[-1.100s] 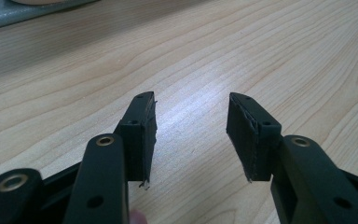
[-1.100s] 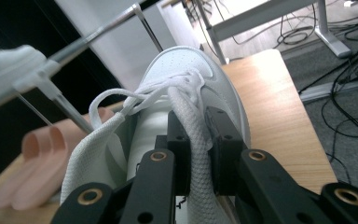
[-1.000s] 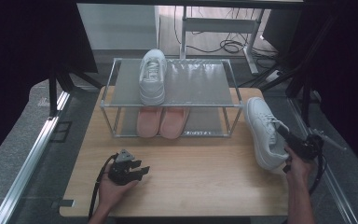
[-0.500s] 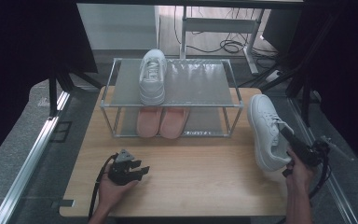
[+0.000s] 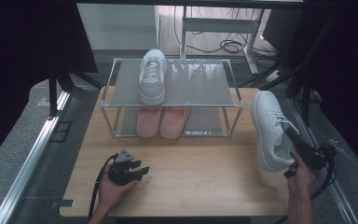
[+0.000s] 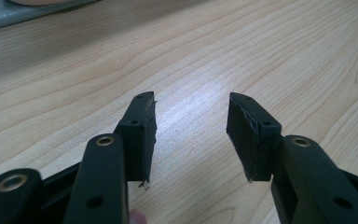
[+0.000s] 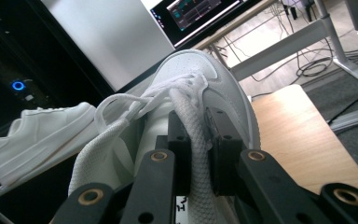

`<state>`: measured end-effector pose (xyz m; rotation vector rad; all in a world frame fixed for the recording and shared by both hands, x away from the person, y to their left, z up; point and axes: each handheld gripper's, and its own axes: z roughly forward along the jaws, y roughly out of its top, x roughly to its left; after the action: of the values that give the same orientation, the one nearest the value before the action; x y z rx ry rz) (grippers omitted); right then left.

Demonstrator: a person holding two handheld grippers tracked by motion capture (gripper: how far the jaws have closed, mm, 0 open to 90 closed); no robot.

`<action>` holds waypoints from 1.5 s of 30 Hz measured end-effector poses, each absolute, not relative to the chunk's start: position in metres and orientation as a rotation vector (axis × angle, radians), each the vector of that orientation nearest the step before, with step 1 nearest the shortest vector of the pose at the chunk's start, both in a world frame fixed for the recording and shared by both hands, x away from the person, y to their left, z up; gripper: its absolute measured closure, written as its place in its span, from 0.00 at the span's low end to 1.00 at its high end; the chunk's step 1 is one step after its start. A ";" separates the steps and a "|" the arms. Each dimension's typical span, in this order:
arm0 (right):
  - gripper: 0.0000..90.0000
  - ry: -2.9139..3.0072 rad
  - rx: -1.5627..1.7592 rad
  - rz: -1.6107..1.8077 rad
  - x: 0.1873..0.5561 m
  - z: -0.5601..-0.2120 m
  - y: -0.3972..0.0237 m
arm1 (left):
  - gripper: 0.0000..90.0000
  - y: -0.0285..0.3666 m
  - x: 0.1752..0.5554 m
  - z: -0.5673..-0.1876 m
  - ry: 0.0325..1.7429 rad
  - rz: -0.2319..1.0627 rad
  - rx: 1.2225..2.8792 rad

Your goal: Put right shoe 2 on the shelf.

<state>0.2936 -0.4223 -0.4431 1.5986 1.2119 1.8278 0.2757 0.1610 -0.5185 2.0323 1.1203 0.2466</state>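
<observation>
No text, brand or number can be read. A small dark label on the tongue of the white shoe [image 5: 152, 77] on top of the rack [image 5: 193, 88] is too small to make out. Coloured lines glow on the monitor [image 7: 200, 16] far behind the bench, but they are blurred beyond reading.

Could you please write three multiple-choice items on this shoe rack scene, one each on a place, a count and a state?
1. Where is the pink pair?
A. top shelf
B. lower shelf
C. bare table

2. How many white shoes are there?
A. one
B. two
C. three

3. What is the right claw doing?
A. hanging open
B. gripping the white shoe
C. holding a cable

B: the pair lies under the rack top.
B: one on the rack, one at the right.
B: the jaws pinch its collar.
</observation>
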 end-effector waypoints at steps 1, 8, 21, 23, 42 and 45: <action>0.90 1.213 1.595 1.833 0.293 -0.442 -0.422 | 0.59 0.161 0.276 -0.518 1.120 0.247 2.032; 0.90 1.202 1.556 1.874 0.288 -0.433 -0.419 | 0.59 0.161 0.276 -0.519 1.121 0.246 2.032; 0.90 1.181 1.494 1.949 0.281 -0.412 -0.408 | 0.59 0.159 0.276 -0.519 1.119 0.241 2.034; 0.90 1.179 1.484 1.960 0.282 -0.407 -0.404 | 0.59 0.159 0.276 -0.519 1.114 0.242 2.036; 0.90 1.208 1.416 2.017 0.311 -0.363 -0.369 | 0.59 0.160 0.277 -0.519 1.118 0.236 2.031; 0.90 1.211 1.421 2.023 0.316 -0.359 -0.363 | 0.59 0.160 0.277 -0.519 1.119 0.236 2.029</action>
<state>0.3163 -0.3630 -0.3592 1.4206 1.2107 2.0225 0.2767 0.1600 -0.5190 2.0290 1.1191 0.2360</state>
